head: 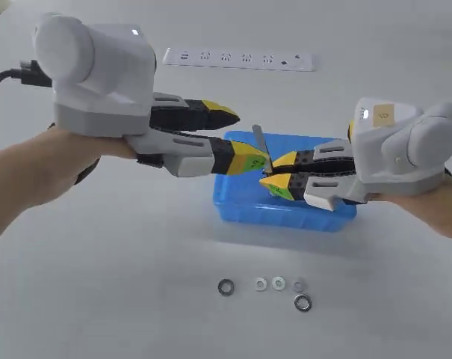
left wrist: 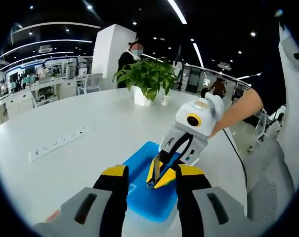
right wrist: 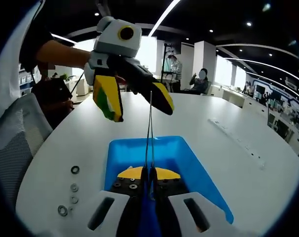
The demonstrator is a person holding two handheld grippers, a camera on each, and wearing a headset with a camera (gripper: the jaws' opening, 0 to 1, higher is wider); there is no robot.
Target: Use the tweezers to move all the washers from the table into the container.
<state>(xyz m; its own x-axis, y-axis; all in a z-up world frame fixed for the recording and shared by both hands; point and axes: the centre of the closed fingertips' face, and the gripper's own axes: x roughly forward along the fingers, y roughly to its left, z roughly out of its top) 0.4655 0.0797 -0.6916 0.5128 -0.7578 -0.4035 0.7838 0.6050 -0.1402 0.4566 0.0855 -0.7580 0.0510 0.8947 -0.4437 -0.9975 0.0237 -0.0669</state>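
white round tabletop (head: 98,299) in an open-plan office, with a power strip (head: 239,58) toward its far edge. the blue container (head: 285,211) sits mid-table, and the washers (head: 278,283) lie in a loose row between it and the near edge. the right gripper (head: 272,173) is clamped tight on the tweezers (right wrist: 150,123), above the container. the left gripper (right wrist: 141,110) is spread wide and holds nothing, with the tweezers' free end between its jaws.

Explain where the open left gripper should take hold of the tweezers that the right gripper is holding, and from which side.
Probably the bare shaft of the tweezers jutting beyond the shut jaws of the right gripper. Come from where the left gripper is, jaws straddling the thin strip: the rest is buried in that grip, and this stretch stands clear above the blue container.
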